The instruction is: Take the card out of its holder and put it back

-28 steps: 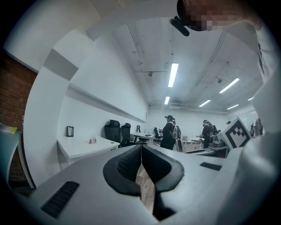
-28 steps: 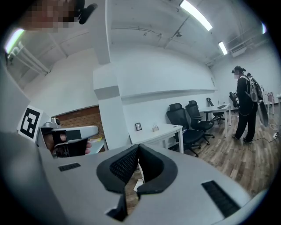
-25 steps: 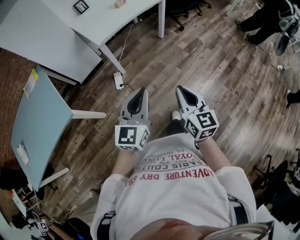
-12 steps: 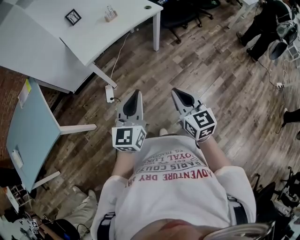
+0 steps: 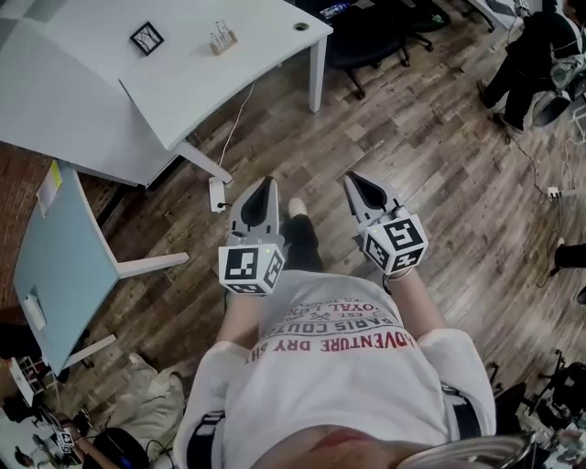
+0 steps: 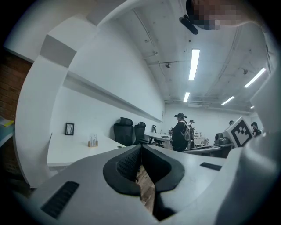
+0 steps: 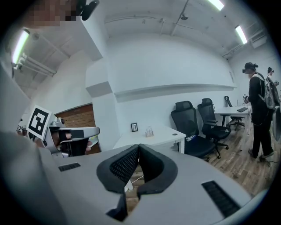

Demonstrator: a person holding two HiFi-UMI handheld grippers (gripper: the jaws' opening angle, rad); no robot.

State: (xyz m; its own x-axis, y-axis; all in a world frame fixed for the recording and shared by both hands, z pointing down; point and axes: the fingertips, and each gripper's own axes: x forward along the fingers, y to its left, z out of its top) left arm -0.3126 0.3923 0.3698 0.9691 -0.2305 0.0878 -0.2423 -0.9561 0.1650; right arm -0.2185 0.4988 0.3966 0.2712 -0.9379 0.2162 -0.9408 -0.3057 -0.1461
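Note:
A small clear card holder (image 5: 222,38) stands on the white desk (image 5: 174,87), far ahead of both grippers; I cannot make out the card in it. The same holder shows in the left gripper view (image 6: 92,141) and the right gripper view (image 7: 149,131). My left gripper (image 5: 265,187) and right gripper (image 5: 356,181) are held side by side in front of the person's chest, over the wooden floor. The left gripper (image 6: 141,147) has its jaws shut with nothing between them. So does the right gripper (image 7: 139,146).
A black picture frame (image 5: 146,38) stands on the desk left of the holder. A pale blue table (image 5: 64,266) is at the left. A power strip (image 5: 217,194) lies on the floor by the desk leg. Black office chairs (image 5: 366,27) and a person (image 5: 536,64) are beyond.
The person has walked toward the white desk, which now sits further into the head view. Both grippers stay shut and keep their place in front of the chest.

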